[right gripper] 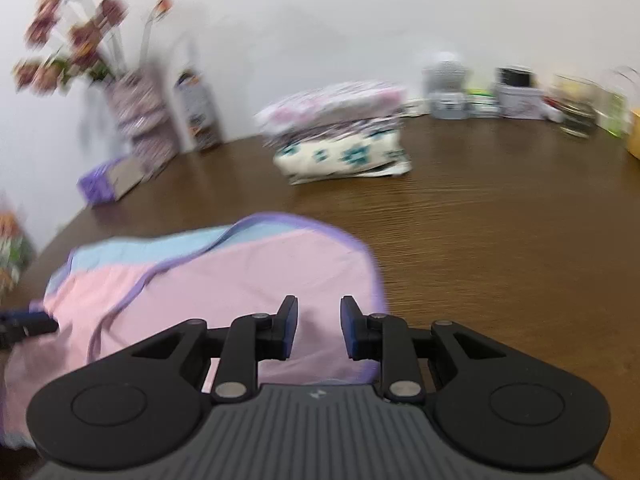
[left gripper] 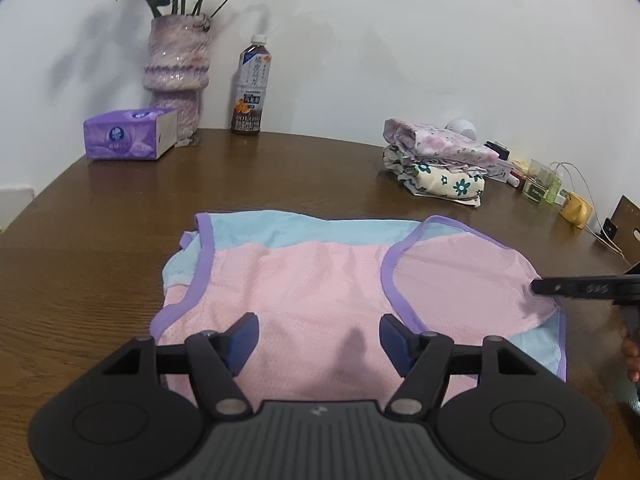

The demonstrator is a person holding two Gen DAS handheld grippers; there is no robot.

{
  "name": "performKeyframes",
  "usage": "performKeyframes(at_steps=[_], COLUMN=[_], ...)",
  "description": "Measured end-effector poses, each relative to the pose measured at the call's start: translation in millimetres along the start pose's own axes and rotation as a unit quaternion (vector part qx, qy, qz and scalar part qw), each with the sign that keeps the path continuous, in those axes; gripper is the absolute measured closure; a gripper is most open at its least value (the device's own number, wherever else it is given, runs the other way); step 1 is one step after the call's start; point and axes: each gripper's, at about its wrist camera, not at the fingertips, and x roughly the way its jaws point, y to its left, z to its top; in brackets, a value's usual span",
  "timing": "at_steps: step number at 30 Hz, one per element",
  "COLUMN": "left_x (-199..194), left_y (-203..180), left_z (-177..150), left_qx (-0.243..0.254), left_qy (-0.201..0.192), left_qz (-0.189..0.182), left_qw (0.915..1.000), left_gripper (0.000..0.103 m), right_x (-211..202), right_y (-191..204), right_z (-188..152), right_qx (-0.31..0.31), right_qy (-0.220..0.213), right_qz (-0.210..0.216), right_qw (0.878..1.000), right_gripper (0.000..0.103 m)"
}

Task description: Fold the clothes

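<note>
The wooden surface [left gripper: 300, 168] carries all items. A pink and blue garment [left gripper: 304, 280] with purple trim lies flat on its near part, right side folded over. A stack of folded floral clothes [left gripper: 436, 160] sits far right of the garment, well apart from it. A vase [left gripper: 178, 72] with flowers stands at the far left, a bottle [left gripper: 250, 88] just right of it, a tissue pack [left gripper: 128, 134] in front of the vase.

The left gripper [left gripper: 318, 338] hovers over the garment's near edge, fingers released and wide apart, nothing between them. The right gripper [right gripper: 319, 330] is over the garment's right fold, fingers narrowly apart, grasping nothing.
</note>
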Motion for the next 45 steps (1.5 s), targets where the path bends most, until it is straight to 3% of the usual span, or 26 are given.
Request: performKeyframes(at_steps=[3, 9, 16, 20, 21, 26, 28, 31, 35, 42, 45], left_x=[0.0, 2.5, -4.2, -12.5, -14.4, -23.4, -28.1, -32.6, -32.7, -29.0, -29.3], left_y=[0.0, -6.2, -16.9, -13.5, -11.7, -14.2, -20.2, -26.5, -34.0, -35.1, -36.1], left_z=[-4.2, -14.0, -16.7, -18.9, -20.3, -30.0, -36.8, -46.7, -56.3, -56.9, -58.7], left_qx=[0.006, 0.013, 0.017, 0.0, -0.006, -0.019, -0.017, -0.022, -0.017, -0.023, -0.023], left_qy=[0.01, 0.023, 0.015, 0.0, -0.002, 0.007, 0.004, -0.012, -0.033, -0.027, -0.029], left_qz=[0.006, 0.002, -0.012, -0.008, -0.007, -0.011, -0.022, -0.034, -0.021, -0.018, -0.017], left_qw=[0.9999, 0.9996, 0.9997, 1.0, 1.0, 0.9997, 0.9996, 0.9991, 0.9991, 0.9992, 0.9992], left_gripper=[0.037, 0.037, 0.037, 0.032, 0.03, 0.024, 0.021, 0.019, 0.017, 0.014, 0.013], right_x=[10.5, -2.5, -17.6, -32.3, -36.5, -51.6, -52.2, -52.1, -52.9, -63.7, -62.2], right_y=[9.0, 4.0, -11.7, -6.1, -2.5, 34.3, 46.5, 60.8, 70.4, 72.8, 74.1], right_z=[-5.7, -18.4, -28.3, -30.7, -32.1, -47.6, -54.0, -62.8, -75.3, -87.5, -87.8], right_qx=[-0.023, -0.044, -0.032, 0.018, 0.026, -0.004, -0.024, -0.039, -0.046, -0.047, -0.049], right_qy=[0.018, 0.015, 0.007, -0.014, -0.021, -0.05, -0.048, -0.039, -0.025, -0.049, -0.038], right_qz=[-0.015, -0.052, -0.064, -0.017, -0.004, 0.045, 0.043, 0.039, 0.037, 0.043, 0.038], right_qw=[0.999, 0.998, 0.997, 1.0, 0.999, 0.998, 0.998, 0.998, 0.998, 0.997, 0.997], right_gripper=[0.066, 0.066, 0.066, 0.06, 0.054, 0.037, 0.028, 0.025, 0.02, 0.003, 0.002])
